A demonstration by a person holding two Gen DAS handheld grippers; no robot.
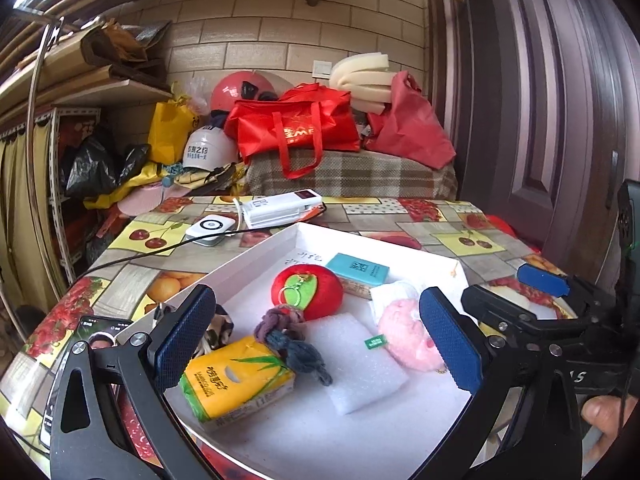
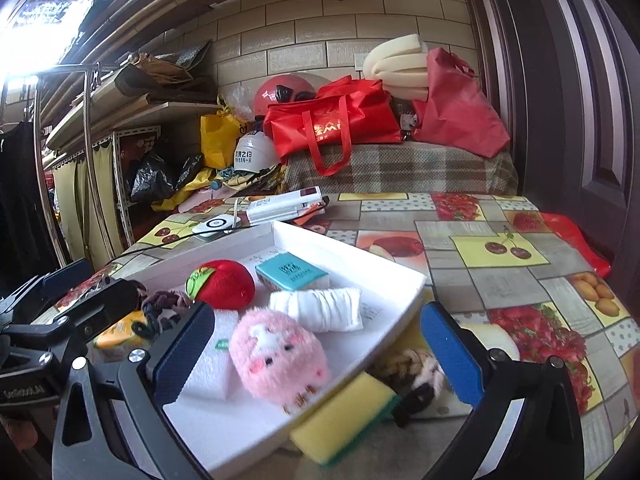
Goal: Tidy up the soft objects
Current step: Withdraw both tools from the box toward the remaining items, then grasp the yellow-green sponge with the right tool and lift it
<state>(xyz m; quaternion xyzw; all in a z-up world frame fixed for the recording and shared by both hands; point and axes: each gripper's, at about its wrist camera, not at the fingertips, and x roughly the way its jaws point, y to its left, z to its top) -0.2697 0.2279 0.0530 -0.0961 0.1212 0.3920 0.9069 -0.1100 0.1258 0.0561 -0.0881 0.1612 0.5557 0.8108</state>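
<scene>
While both grippers are being held low over the fruit-patterned tablecloth (image 2: 500, 236), a shallow white tray (image 1: 256, 252) is being seen filled with soft things. The left gripper (image 1: 320, 344) is being kept wide apart and empty, its blue pads (image 1: 184, 336) framing a yellow tissue pack (image 1: 236, 384), over which a grey-purple knitted cord (image 1: 292, 340) is being draped. Beside these a white foam pad (image 1: 356, 364) is lying flat, and a red plush apple (image 1: 308, 292) is sitting behind it, near a teal tissue pack (image 1: 358, 272). The right gripper (image 2: 316, 348) is likewise being held wide, nothing being gripped; a pink plush pig (image 2: 280, 360) is resting on the tray between its fingers, just in front of a rolled white cloth (image 2: 320, 308). Outside the tray, close to its near edge, a yellow-green sponge (image 2: 344, 416) and a braided rope toy (image 2: 412, 368) are lying on the tablecloth. A white power bank (image 1: 280, 206) is lying beyond the tray.
</scene>
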